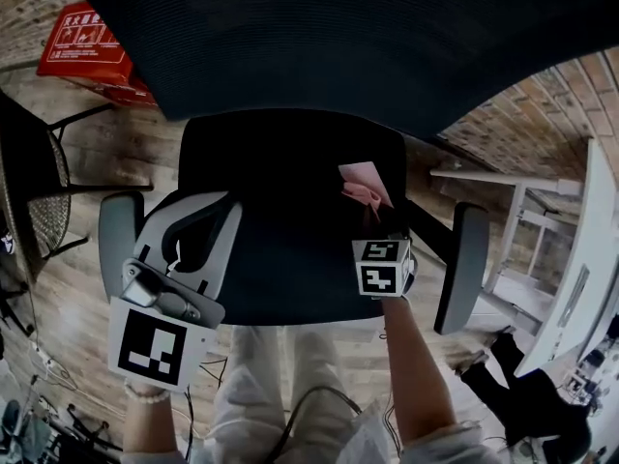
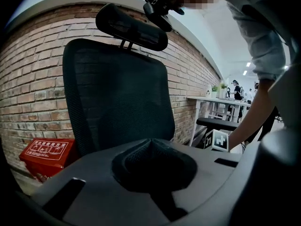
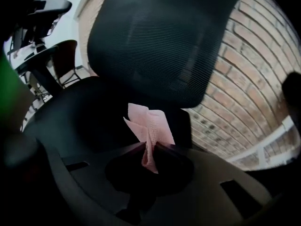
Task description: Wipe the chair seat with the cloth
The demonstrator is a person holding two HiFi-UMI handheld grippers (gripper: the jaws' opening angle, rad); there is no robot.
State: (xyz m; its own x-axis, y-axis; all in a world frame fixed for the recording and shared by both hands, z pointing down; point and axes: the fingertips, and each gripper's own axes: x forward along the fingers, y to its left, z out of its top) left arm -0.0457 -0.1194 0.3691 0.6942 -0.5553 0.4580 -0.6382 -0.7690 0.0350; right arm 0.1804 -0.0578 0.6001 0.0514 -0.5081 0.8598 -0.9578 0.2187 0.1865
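A black office chair fills the head view, its seat (image 1: 280, 230) below the mesh backrest (image 1: 319, 46). My right gripper (image 1: 375, 222) hangs over the seat's right side, shut on a pink cloth (image 1: 364, 186) that sticks up from its jaws. In the right gripper view the cloth (image 3: 149, 126) is pinched in the right gripper (image 3: 149, 147), with the seat (image 3: 80, 117) and backrest (image 3: 160, 41) beyond. My left gripper (image 1: 215, 211) is over the seat's left edge by the armrest (image 1: 118, 230). The left gripper (image 2: 151, 142) looks shut on nothing and faces the backrest (image 2: 117, 98).
The right armrest (image 1: 459, 259) stands just right of my right gripper. A red box (image 1: 87, 51) lies on the wooden floor at the back left, a second dark chair (image 1: 34, 191) stands at the far left, and a white table (image 1: 580, 259) runs along the brick wall at the right.
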